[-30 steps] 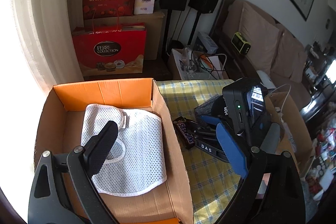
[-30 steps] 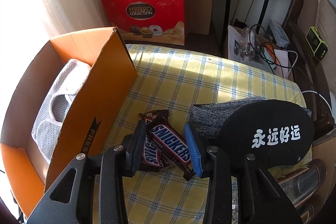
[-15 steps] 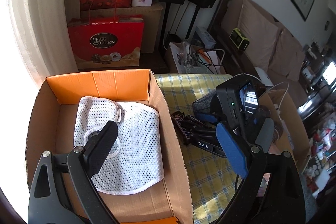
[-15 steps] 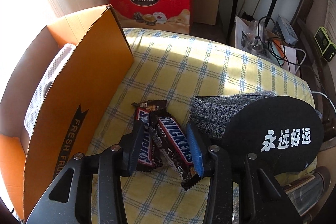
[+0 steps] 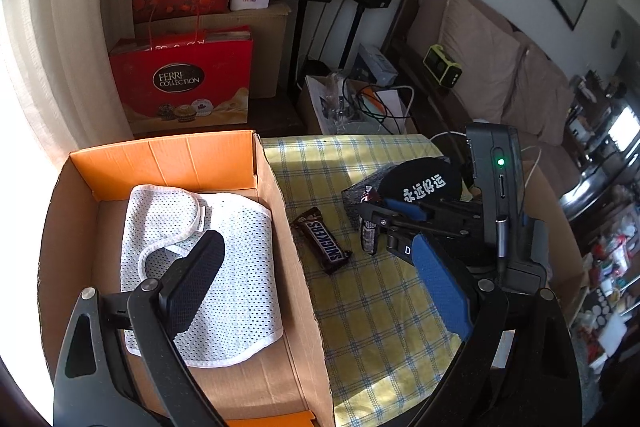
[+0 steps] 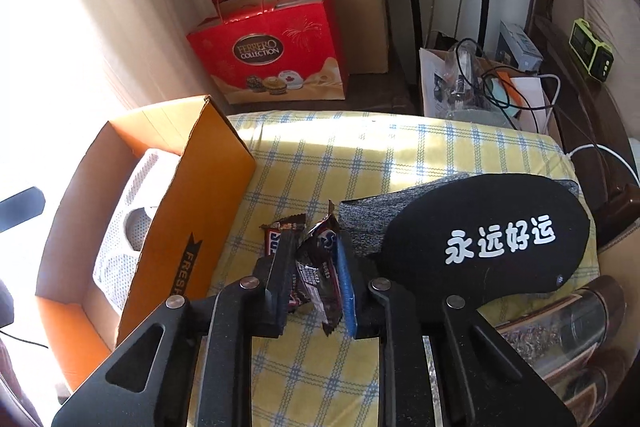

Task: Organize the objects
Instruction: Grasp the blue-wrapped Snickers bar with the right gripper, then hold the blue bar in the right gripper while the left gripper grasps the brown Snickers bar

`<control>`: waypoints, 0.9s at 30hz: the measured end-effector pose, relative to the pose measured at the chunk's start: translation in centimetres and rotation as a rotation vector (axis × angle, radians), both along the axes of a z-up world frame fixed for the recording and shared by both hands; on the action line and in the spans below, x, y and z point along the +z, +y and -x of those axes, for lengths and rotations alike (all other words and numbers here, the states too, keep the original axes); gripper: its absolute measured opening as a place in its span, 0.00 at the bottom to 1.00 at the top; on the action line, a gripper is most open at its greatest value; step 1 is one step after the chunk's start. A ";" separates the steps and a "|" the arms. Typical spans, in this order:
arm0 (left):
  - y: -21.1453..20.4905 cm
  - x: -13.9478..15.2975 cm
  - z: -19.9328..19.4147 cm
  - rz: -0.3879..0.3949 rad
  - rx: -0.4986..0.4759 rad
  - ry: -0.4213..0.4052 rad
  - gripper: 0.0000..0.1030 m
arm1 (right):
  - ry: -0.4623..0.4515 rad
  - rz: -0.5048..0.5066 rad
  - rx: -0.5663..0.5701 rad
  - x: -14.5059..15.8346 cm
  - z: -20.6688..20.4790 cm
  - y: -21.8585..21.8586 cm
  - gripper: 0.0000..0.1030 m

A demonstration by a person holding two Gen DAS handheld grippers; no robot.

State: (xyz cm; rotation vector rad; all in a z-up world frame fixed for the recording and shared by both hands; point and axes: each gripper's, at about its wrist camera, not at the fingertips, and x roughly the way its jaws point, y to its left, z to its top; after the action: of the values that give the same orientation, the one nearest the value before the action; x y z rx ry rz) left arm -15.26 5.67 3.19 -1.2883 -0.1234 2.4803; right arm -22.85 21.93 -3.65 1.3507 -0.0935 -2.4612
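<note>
My right gripper (image 6: 314, 241) has its jaws closing on a Snickers bar (image 6: 310, 279), pinched upright between the pads and raised off the checked tablecloth (image 6: 400, 155). In the left wrist view that bar (image 5: 368, 239) hangs from the right gripper (image 5: 374, 213). A second Snickers bar (image 5: 324, 241) lies flat on the cloth beside the box; in the right wrist view the second bar (image 6: 276, 233) peeks out behind the black finger. My left gripper (image 5: 316, 242) is open and holds nothing, above the right wall of the orange cardboard box (image 5: 160, 155), which contains a white mesh cloth (image 5: 224, 227).
A black cap (image 6: 492, 239) with white characters lies on a grey cloth (image 6: 368, 219) right of the bars. A glass jar (image 6: 568, 323) lies at the table's right edge. Red gift bags (image 5: 180, 83), speakers and a sofa stand beyond the table.
The right gripper closed on one of the two Snickers bars and lifted it, turning it on edge. The other bar stayed on the cloth. The left gripper barely moved.
</note>
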 end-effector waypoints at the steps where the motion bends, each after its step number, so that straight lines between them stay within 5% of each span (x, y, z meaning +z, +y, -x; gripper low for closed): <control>1: 0.2 0.0 0.0 0.000 0.001 0.001 0.91 | 0.005 0.002 -0.009 0.3 -0.2 0.3 0.18; 14: 4.2 -0.7 1.4 0.070 0.001 -0.040 0.87 | 0.110 0.075 -0.121 6.4 -4.5 5.6 0.11; 21: 7.1 -3.9 3.4 0.149 -0.007 -0.171 0.53 | 0.137 0.070 -0.141 8.8 -6.0 7.6 0.11; 27: 9.0 -6.2 4.8 0.231 0.005 -0.217 0.49 | 0.079 0.015 -0.167 6.9 -6.1 8.2 0.13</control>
State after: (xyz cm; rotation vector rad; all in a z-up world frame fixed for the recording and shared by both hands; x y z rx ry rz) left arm -20.04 14.70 -3.00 -1.6521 0.1107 2.4068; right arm -16.78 30.09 3.26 1.2846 -0.2136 -2.6432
